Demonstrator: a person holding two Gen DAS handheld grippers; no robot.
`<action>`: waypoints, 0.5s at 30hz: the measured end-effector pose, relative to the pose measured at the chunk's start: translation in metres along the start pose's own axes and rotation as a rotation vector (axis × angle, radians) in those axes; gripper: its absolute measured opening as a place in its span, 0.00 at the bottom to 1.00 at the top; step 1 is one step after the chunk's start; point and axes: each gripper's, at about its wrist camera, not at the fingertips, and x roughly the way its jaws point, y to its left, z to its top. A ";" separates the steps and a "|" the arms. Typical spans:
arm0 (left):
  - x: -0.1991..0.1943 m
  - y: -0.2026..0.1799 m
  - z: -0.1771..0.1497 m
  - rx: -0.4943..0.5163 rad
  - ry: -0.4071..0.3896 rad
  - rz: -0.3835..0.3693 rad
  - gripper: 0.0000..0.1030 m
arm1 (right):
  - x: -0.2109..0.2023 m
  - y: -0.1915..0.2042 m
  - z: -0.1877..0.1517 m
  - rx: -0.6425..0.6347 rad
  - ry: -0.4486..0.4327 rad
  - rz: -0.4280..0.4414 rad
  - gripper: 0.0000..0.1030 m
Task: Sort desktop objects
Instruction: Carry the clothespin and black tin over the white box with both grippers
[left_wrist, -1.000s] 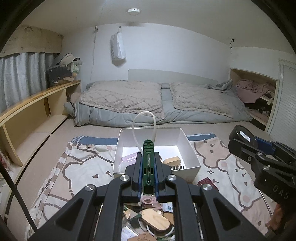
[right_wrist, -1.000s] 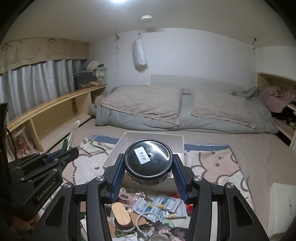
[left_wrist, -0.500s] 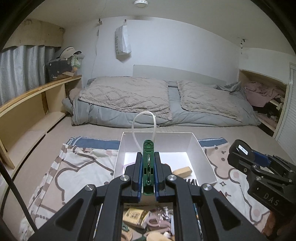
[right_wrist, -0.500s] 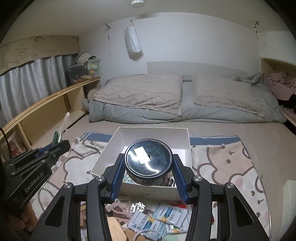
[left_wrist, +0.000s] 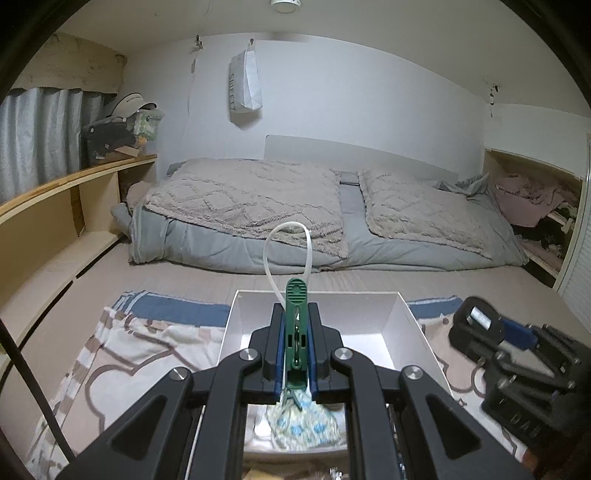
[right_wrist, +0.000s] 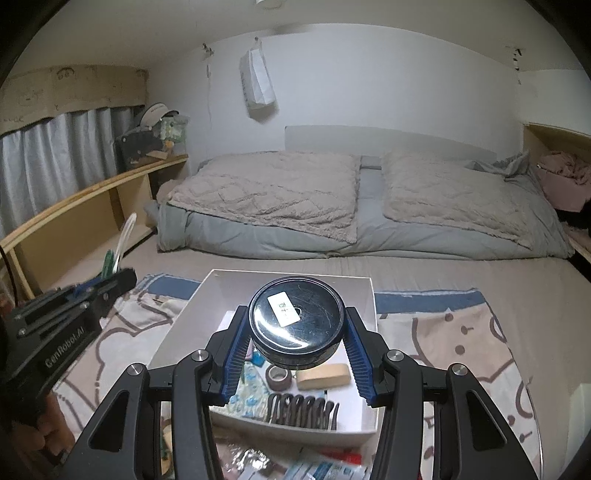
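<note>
Green clip (left_wrist: 295, 325) pinched in left fingers (left_wrist: 277, 354); right fingers (right_wrist: 236, 354) clamp round tin (right_wrist: 295, 325) above white box (right_wrist: 365, 373).

Matt black plastic left gripper (left_wrist: 295, 345) with ribbed blue pads grips a green plastic clip (left_wrist: 296, 317) carrying a smooth translucent loop (left_wrist: 288, 251). The round tin (right_wrist: 295, 325) has a glossy, scratched dark lid with a white paper label. White matt box (right_wrist: 365, 295) of smooth card; printed cloth mat (right_wrist: 461, 332); fluffy quilted bedding (left_wrist: 251, 199); plain wood shelf (left_wrist: 55, 206).
</note>
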 end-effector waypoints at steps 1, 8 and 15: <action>0.005 0.001 0.002 0.000 -0.003 -0.001 0.10 | 0.006 0.000 0.000 -0.006 0.004 -0.001 0.49; 0.037 0.001 0.005 -0.004 -0.004 -0.005 0.10 | 0.045 0.001 0.007 -0.022 0.019 0.001 0.49; 0.066 -0.003 0.007 0.031 0.011 -0.012 0.10 | 0.077 -0.003 0.010 -0.028 0.029 0.005 0.49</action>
